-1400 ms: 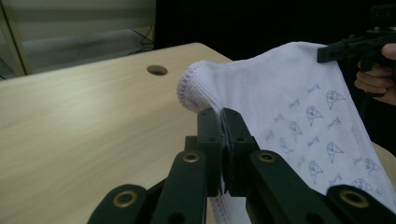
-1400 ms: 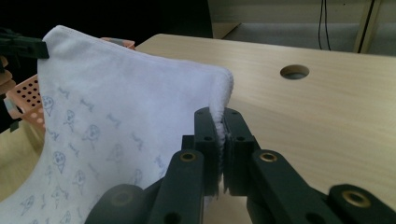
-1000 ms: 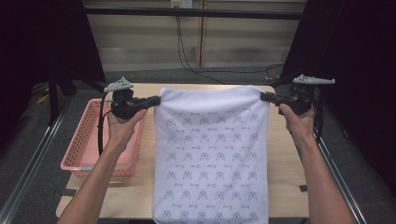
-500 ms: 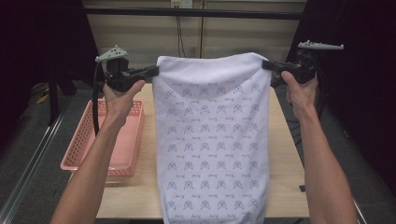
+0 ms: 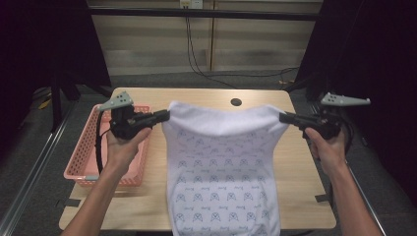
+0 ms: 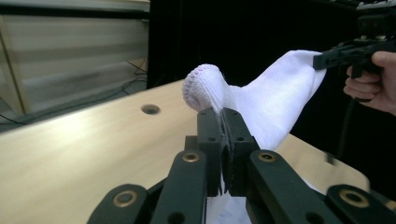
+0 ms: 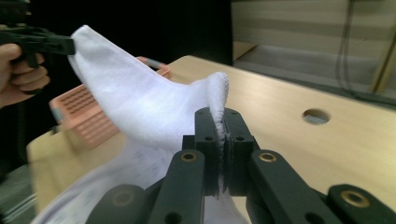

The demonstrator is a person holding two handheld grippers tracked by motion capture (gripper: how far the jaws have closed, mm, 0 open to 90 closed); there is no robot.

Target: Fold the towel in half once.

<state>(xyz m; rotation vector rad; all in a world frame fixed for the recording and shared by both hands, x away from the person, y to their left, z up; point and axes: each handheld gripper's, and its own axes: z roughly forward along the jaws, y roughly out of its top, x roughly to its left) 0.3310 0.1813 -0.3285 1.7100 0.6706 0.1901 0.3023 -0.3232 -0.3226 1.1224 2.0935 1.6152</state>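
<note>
Compared with half a second ago, both grippers have come down from their raised position, so the upper edge of the white terry cloth with a small grey printed pattern [image 5: 223, 162] now hangs lower over the light wooden table [image 5: 147, 199]. Left gripper [image 5: 164, 116] and right gripper [image 5: 283, 117] each have their jaws pressed together on one top corner of the cloth, stretching it between them. Cloth drapes toward the near table edge, beside the pink perforated plastic basket [image 5: 83, 147]

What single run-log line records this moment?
left gripper: shut on towel corner | right gripper: shut on other corner | patterned white towel: held up over table | pink basket: at left
</note>
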